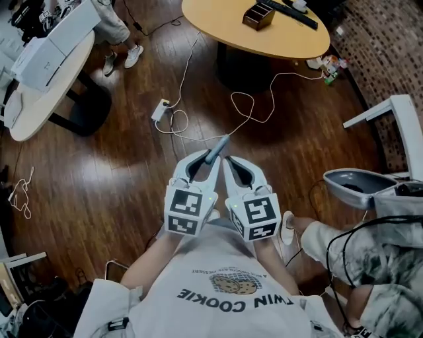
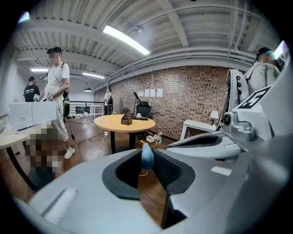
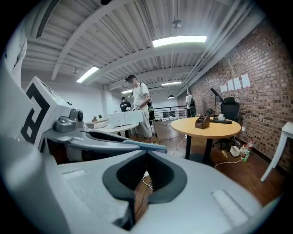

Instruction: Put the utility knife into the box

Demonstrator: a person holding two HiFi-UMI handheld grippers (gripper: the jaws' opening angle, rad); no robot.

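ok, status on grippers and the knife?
Left gripper jaws shut on utility knife; right gripper jaws together, empty. Brown box sits away on round table. White cable on floor between.

Dark glossy plank floor, ceiling lights glaring off it. Round light-wood table on dark pedestal, up by top edge of head view. White oval table off in top left corner. White power strip on floor between them, white cables looping around it. Brick wall with few white sheets stuck up, small white side table beside it. White beamed ceiling, long strip lights.
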